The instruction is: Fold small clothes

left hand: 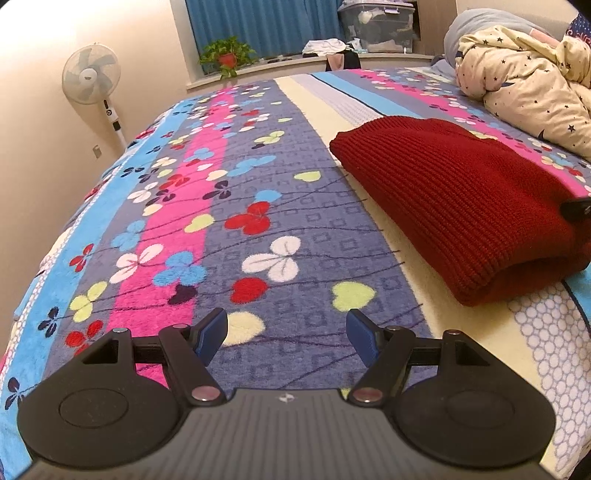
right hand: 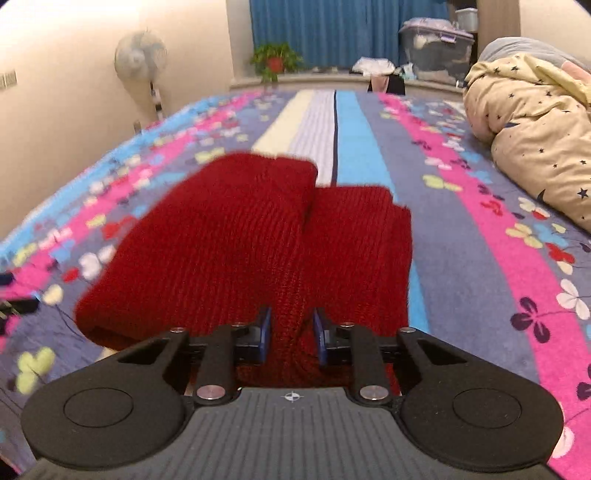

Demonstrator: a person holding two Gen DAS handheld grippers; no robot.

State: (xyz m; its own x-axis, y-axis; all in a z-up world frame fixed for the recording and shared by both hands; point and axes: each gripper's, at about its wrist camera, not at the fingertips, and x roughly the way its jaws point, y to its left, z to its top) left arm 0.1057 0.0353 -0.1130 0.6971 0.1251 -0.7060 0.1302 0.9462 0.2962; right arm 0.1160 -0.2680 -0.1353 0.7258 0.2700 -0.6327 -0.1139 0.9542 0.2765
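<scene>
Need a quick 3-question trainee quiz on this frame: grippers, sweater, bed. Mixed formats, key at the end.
1. True or false: the left gripper is holding the red knit sweater.
2. What sits between the right gripper's blue pads? A) patterned blanket B) a fold of the red sweater C) star-print duvet
3. Fill in: by the blue curtain stands a potted ____.

Key: 1 false, it is open over the blanket; 2 B; 3 plant.

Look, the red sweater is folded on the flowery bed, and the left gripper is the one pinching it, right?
Not quite. The right gripper has the red sweater between its fingers, as the right wrist view shows. The left gripper hangs open over the flowery bed, beside the sweater.
</scene>
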